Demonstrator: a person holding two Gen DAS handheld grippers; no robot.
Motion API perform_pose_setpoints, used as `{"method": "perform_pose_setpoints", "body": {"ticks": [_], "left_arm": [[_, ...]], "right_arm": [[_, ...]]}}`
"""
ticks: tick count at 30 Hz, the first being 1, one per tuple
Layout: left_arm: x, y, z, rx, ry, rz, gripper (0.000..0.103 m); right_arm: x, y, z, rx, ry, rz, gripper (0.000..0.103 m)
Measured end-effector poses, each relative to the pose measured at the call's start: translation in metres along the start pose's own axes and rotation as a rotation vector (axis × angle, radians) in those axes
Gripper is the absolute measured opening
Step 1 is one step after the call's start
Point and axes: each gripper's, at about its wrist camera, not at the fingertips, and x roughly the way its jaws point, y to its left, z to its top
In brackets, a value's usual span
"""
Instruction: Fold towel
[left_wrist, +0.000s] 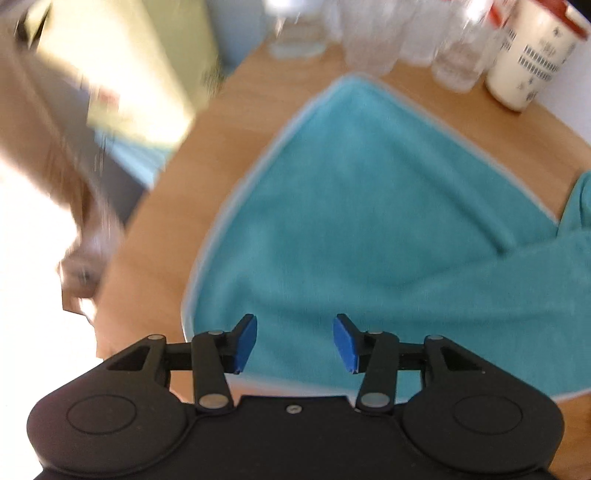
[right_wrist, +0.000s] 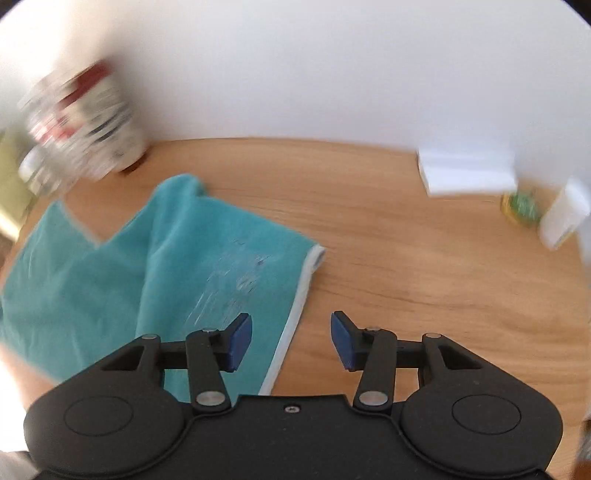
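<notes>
Both tongs, left (left_wrist: 294, 343) and right (right_wrist: 291, 341), hang spread and empty above the rumpled teal towel (left_wrist: 369, 221) on the wooden table (right_wrist: 424, 258).

wall (right_wrist: 332, 66): plain white, being lit evenly | tabletop (right_wrist: 424, 258): light wood grain, being bounded at the back by the wall | far-left edge (left_wrist: 33, 258): being washed out by bright light | yellow-green panel (left_wrist: 122, 74): being blurred beyond the tabletop
</notes>
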Motion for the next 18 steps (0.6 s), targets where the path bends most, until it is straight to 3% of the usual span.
{"method": "perform_pose_setpoints", "body": {"ticks": [4,6,9,13,14,15,18], "left_arm": [[0.004,-0.013,-0.014,-0.047,0.019,-0.019,0.047],[0.004,-0.024,-0.017,-0.082,0.004,-0.044,0.047],[0.007,-0.037,-0.015,-0.123,-0.003,-0.083,0.046],[0.009,-0.059,-0.016,-0.110,-0.025,-0.065,0.042],[0.009,-0.064,-0.018,-0.100,-0.031,-0.057,0.039],[0.008,-0.068,-0.019,-0.084,-0.041,-0.052,0.033],[0.004,-0.078,-0.024,-0.033,-0.061,-0.020,0.029]], "right_arm": [[0.032,-0.015,0.020,0.133,0.030,0.087,0.051],[0.038,-0.017,0.023,0.160,0.030,0.085,0.050],[0.053,-0.023,0.027,0.228,0.051,0.087,0.034],[0.063,-0.030,0.032,0.302,0.042,0.160,0.032],[0.063,-0.029,0.031,0.314,0.047,0.170,0.027],[0.065,-0.030,0.031,0.330,0.060,0.188,0.014],[0.059,-0.031,0.031,0.319,0.040,0.197,0.013]]}}
